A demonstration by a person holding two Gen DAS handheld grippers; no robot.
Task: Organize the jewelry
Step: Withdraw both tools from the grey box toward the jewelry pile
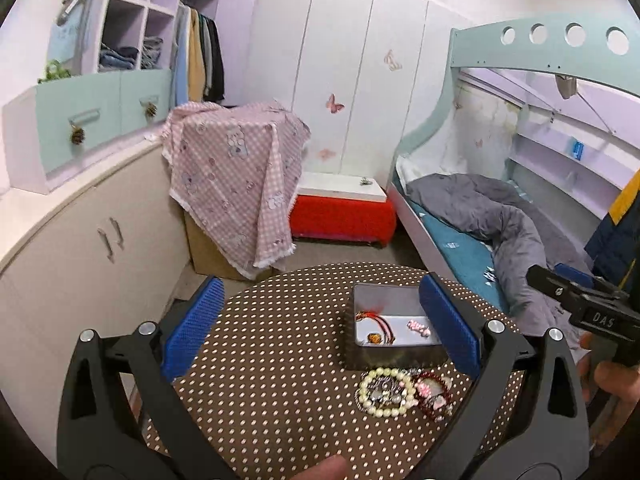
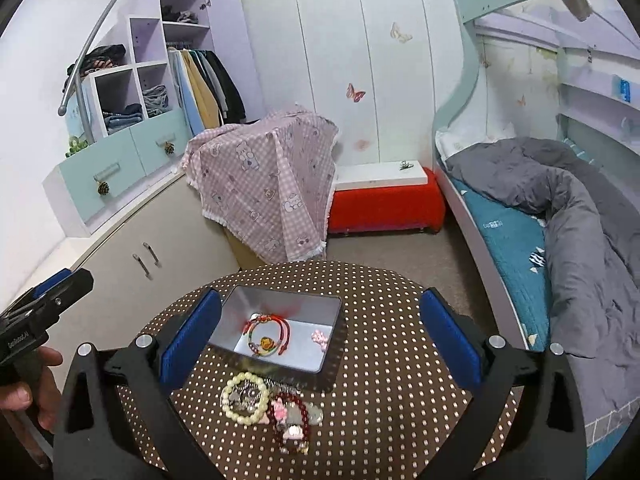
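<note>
Metal jewelry box (image 2: 280,360): open, rectangular, on the round polka-dot table (image 2: 380,420); lies between the right gripper's fingers, toward its left blue pad (image 2: 188,340). In the left wrist view it sits just inside the left gripper's right pad (image 1: 448,324).
Contents: red cord bracelet (image 2: 266,332) with a small charm; pink bead piece (image 2: 320,338) beside it, apart.
Pearl bead bracelet (image 2: 245,398): on the cloth, just in front of the box's near wall, nearer the fingers' base.
Dark red bead bracelet (image 2: 290,420) with pink charms: touching the pearl one.
Left gripper (image 1: 320,328): fingers spread wide, nothing between the pads.
Right gripper (image 2: 320,340): fingers spread wide, holding nothing.
Surroundings: bunk bed with grey duvet (image 2: 580,208), red bench (image 2: 384,204), pink checked cloth (image 2: 264,176) over a box.
</note>
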